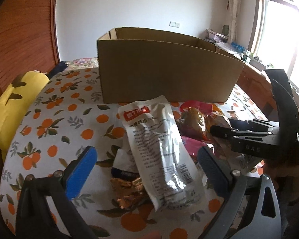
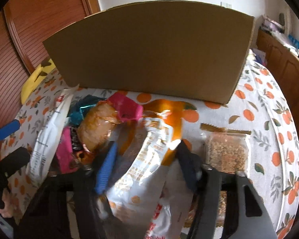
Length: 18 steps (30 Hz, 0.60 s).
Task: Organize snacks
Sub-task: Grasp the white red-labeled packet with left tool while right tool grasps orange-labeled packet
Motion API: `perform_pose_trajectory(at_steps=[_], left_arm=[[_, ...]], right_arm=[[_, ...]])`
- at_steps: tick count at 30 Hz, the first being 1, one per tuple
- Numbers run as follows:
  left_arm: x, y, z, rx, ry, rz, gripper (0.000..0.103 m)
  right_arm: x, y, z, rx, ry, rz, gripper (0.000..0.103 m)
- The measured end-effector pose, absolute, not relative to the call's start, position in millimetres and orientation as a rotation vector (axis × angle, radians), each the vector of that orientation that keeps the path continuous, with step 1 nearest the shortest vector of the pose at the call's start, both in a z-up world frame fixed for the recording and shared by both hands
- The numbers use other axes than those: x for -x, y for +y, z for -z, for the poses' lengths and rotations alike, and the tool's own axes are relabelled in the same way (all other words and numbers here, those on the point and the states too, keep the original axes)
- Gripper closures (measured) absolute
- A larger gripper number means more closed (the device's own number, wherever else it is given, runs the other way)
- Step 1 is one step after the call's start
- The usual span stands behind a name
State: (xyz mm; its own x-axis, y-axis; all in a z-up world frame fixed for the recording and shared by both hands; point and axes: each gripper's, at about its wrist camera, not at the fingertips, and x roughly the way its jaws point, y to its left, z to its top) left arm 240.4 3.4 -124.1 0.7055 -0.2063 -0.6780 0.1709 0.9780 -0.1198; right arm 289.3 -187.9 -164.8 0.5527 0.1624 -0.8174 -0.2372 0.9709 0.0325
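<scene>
Snack-gathering is underway: right gripper (image 2: 143, 165) jaws close around the orange-and-white snack bag (image 2: 149, 159), left gripper (image 1: 147, 167) jaws gape, empty, astride the white pouch (image 1: 159, 149); next likely lifts into the cardboard box (image 2: 149, 55) beyond.

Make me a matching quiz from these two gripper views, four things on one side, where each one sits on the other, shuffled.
1. cardboard box
2. white pouch
3. orange-and-white bag
4. yellow plush

A. between the right gripper's fingers
B. off the table's left edge
C. between the left gripper's open fingers
D. behind the snack pile

Pairs: 1-D, 2-C, 3-A, 4-B
</scene>
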Motion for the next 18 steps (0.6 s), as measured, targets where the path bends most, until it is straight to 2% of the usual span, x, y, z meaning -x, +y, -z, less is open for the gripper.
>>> perform_pose_trajectory(at_steps=[8, 12, 18], left_arm=[[-263.0, -1.5, 132.2, 0.112, 0.857, 0.241, 0.01], [-272.9, 0.1, 136.9, 0.13, 0.894, 0.241, 0.021], [-282.1, -1.9, 142.4, 0.11, 0.921, 0.202, 0.021]], right_arm=[[-285.4, -200.9, 163.8, 0.049, 0.929, -0.254, 0.05], [-285.2, -200.8, 164.0, 0.061, 0.927, -0.249, 0.051], [-286.6, -196.7, 165.3, 0.066, 0.925, -0.247, 0.05]])
